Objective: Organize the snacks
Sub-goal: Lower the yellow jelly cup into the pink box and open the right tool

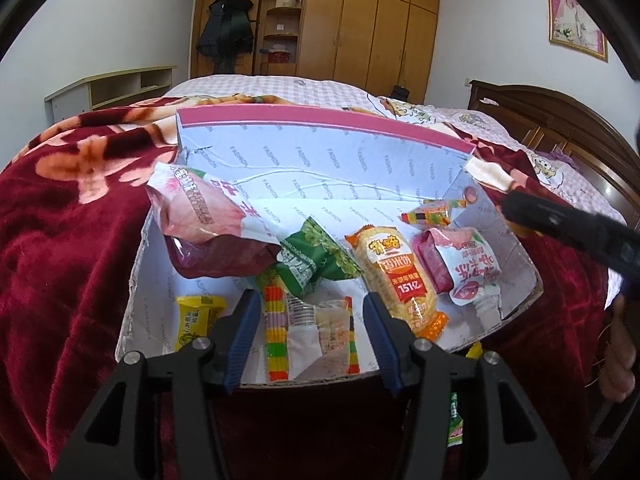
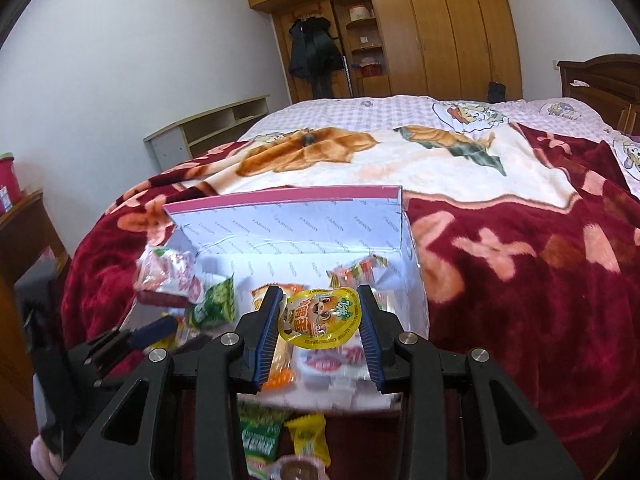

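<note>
An open cardboard box (image 1: 320,184) lined with pale printed paper sits on a dark red flowered blanket (image 1: 72,240) spread over a bed; everything below is placed relative to this box.

The left gripper (image 1: 310,336) hovers over the box's near edge with its blue-padded jaws spread apart and nothing between them. Directly beyond its fingers, inside the box, lies a clear packet with rainbow-striped edges (image 1: 312,328). A small yellow packet (image 1: 198,316) lies in the near left corner of the box, a green packet (image 1: 316,260) sits near the middle, and a large pink and white bag (image 1: 208,212) leans over the left wall. To the right of the middle are an orange rice-cracker packet (image 1: 394,276) and a pink and white pouch (image 1: 468,268) (its print is upside down from this view).

The right gripper (image 2: 320,332) is over the near right part of the box, its jaws closed on a round yellow jelly cup (image 2: 320,318), which hangs above the snacks in the box. Outside the box, just in front of its near wall, a green packet (image 2: 260,436) and a yellow wrapped snack (image 2: 308,436) lie on the blanket.
</note>
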A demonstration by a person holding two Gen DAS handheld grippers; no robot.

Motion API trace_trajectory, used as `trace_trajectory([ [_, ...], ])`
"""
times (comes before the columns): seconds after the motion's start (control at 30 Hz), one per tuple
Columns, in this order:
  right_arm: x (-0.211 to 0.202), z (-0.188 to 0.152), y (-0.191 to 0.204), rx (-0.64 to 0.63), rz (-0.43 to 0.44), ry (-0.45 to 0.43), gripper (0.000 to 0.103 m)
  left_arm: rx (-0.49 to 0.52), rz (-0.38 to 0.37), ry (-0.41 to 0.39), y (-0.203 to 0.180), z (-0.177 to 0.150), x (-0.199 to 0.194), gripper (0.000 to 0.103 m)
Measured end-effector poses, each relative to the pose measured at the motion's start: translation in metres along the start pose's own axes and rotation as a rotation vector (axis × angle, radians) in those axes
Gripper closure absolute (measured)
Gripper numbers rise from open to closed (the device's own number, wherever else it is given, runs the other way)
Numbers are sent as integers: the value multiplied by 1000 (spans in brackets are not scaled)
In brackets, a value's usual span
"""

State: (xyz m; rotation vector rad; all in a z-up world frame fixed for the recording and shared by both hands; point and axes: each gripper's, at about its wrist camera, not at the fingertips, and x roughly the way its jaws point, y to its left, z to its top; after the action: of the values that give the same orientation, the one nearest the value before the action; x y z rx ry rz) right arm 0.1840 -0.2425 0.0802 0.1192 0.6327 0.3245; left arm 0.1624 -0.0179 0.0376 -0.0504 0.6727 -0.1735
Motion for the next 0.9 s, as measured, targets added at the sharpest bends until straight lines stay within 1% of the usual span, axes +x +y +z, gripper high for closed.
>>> trace_trajectory([
  [0.23, 35, 18, 5, -16, -2, 34, 65, -8, -24, 10, 1, 0, -1, 47],
  [0.47, 63, 28, 12, -46, -20, 69, 65, -10, -37, 15, 5, 2, 0, 46],
  [0.77, 84, 32, 10, -42, -23, 101, 63, -10, -46, 22, 6, 2, 0, 46],
  [0.87, 84, 32, 12, -51, -25, 98, 61, -10, -45, 22, 6, 2, 0, 46],
  [0.9, 83, 32, 13, -57, -26, 95, 59, -10, -46, 23, 6, 2, 0, 46],
])
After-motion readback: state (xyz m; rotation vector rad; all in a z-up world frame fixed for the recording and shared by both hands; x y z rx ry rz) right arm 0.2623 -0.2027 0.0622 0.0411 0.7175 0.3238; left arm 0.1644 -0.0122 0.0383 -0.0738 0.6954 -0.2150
